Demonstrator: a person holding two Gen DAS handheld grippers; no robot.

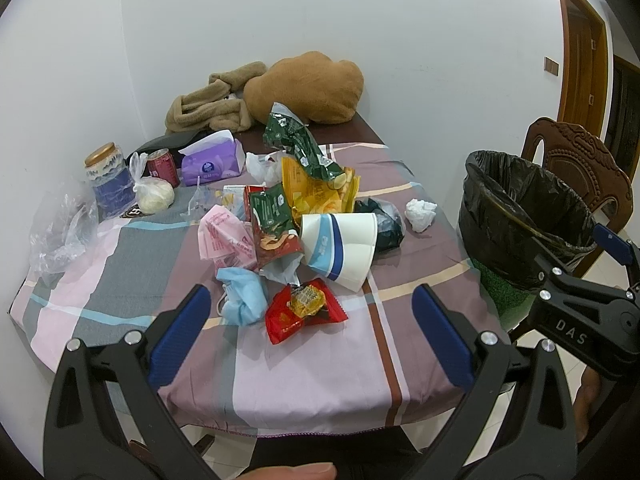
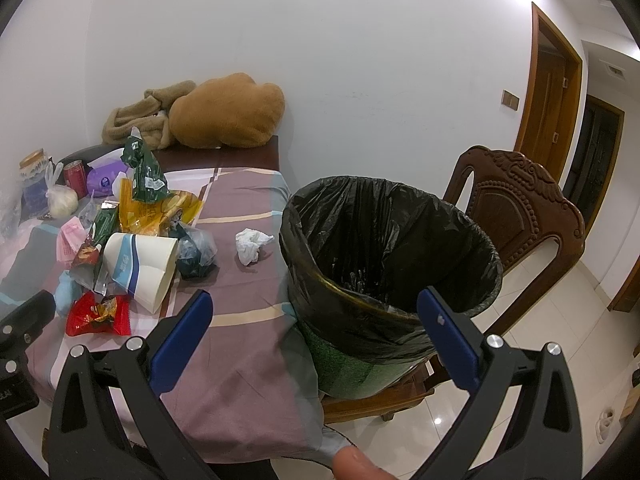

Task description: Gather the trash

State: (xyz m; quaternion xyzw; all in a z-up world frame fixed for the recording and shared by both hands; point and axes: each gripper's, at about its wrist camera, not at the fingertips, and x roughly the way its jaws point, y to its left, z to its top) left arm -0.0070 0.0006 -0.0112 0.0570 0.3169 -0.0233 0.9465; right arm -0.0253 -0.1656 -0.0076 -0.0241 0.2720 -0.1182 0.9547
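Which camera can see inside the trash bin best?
The right wrist view. It looks down into the trash bin, showing the black liner's whole opening and inside. The left wrist view catches the bin only at its right edge, partly behind the right gripper.

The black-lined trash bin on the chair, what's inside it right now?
The black-lined trash bin shows only crumpled black liner inside, with no trash visible. Its near rim hides the bottom, so small items there cannot be ruled out.

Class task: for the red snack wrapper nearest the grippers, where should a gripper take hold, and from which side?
Likely the red snack wrapper by its raised, crinkled middle, coming down from above: it lies nearly flat on the tablecloth, with thin edges. The open left gripper is nearest.
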